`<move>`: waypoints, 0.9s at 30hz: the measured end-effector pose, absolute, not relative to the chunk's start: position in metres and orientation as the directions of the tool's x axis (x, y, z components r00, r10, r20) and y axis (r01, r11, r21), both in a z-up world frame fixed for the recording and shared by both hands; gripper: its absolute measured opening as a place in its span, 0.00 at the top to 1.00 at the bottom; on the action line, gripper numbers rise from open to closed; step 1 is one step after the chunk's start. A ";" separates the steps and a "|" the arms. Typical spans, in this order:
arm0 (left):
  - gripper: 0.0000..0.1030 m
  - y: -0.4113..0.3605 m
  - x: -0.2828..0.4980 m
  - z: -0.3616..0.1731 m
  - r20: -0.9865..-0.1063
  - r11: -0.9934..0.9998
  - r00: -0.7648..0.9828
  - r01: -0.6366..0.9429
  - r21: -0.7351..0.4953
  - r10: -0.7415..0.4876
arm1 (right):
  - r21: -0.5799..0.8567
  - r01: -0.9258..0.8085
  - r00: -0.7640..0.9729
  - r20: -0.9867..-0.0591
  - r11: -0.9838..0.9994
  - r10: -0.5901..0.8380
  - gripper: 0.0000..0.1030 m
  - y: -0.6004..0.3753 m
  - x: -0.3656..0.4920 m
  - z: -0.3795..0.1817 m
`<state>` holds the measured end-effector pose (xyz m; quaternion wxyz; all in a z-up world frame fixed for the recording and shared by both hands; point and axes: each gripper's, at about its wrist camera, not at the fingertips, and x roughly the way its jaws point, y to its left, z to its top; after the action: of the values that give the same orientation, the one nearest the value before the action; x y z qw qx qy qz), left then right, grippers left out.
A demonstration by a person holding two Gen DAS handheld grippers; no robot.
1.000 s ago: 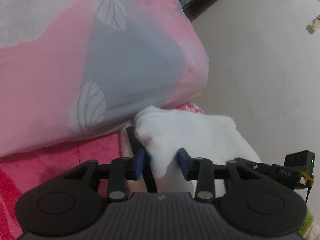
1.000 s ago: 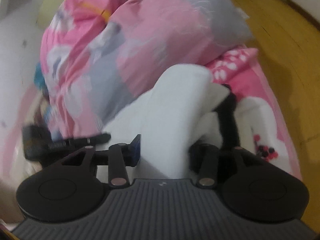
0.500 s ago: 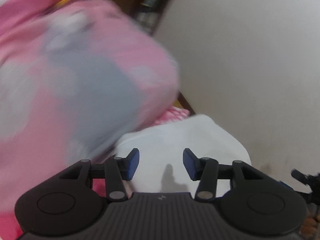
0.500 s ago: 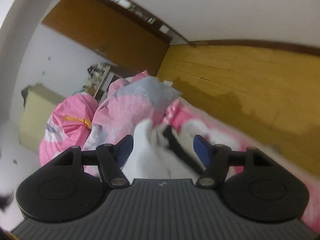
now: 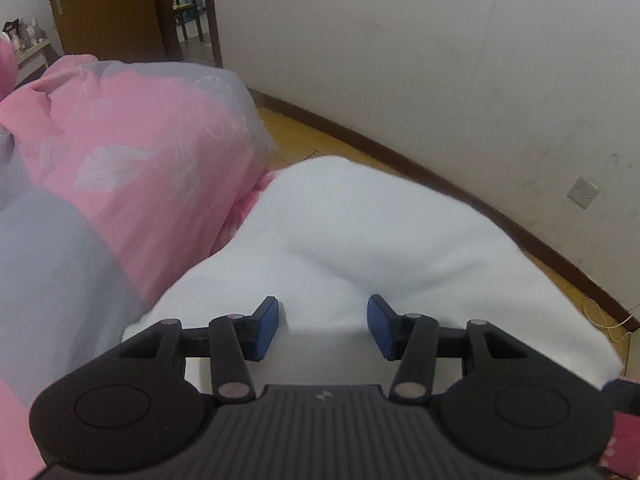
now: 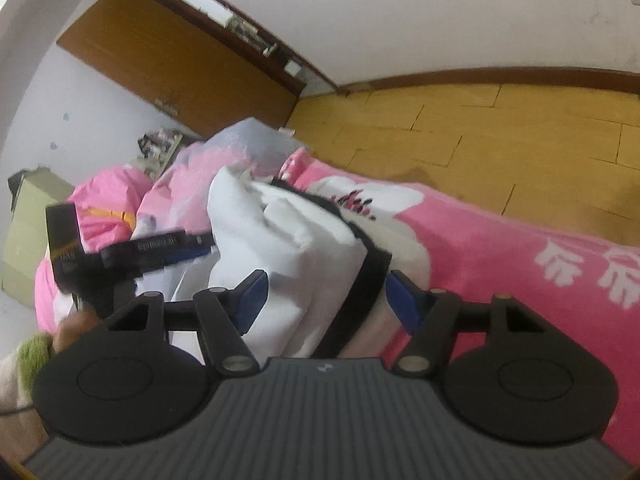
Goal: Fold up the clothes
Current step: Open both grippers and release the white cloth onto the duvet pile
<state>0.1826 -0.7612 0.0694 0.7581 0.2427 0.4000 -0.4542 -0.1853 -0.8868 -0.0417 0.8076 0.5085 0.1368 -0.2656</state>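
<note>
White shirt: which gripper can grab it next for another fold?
Probably the right gripper. The bunched white shirt with its black strip lies between its open jaws. The left gripper, which has just been opening, only hovers over flat cloth.

Left gripper (image 5: 323,328): jaws have just been opening, letting go of the white garment (image 5: 384,240) they pinched earlier.
Right gripper (image 6: 324,302): jaws widened too; garment now loose between them.

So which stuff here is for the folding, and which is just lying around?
For the folding:
white garment
left gripper
right gripper

Just lying around:
pink and grey quilt
pink bedsheet
pale green cabinet
wall socket
</note>
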 end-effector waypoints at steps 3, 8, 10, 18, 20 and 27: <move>0.45 -0.758 0.175 0.073 -0.826 0.476 0.285 0.879 0.023 -0.487 | 0.751 0.564 0.823 -0.477 0.344 -0.309 0.36 -0.893 -0.180 -0.049; 0.39 -0.778 0.177 0.053 -0.821 0.480 0.312 0.876 0.054 -0.478 | 0.743 0.551 0.831 -0.449 0.380 -0.328 0.37 -0.897 -0.173 -0.054; 0.39 -0.791 0.180 0.040 -0.818 0.482 0.323 0.874 0.065 -0.475 | 0.735 0.550 0.832 -0.441 0.397 -0.336 0.39 -0.897 -0.173 -0.053; 0.43 -0.804 0.178 0.044 -0.785 0.472 0.344 0.878 0.075 -0.515 | 0.683 0.545 0.838 -0.429 0.485 -0.337 0.74 -0.895 -0.173 -0.039; 0.42 -0.809 0.176 0.038 -0.791 0.469 0.348 0.879 0.089 -0.503 | 0.678 0.544 0.839 -0.418 0.495 -0.349 0.83 -0.895 -0.174 -0.036; 0.41 -0.775 0.189 0.057 -0.789 0.544 0.315 0.839 -0.029 -0.528 | 0.779 0.525 0.842 -0.417 0.343 -0.344 0.73 -0.900 -0.187 -0.049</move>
<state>0.1894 -0.7753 0.0566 0.7862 0.1983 0.3920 -0.4346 -0.1874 -0.9005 -0.0494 0.8144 0.5075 0.0896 -0.2668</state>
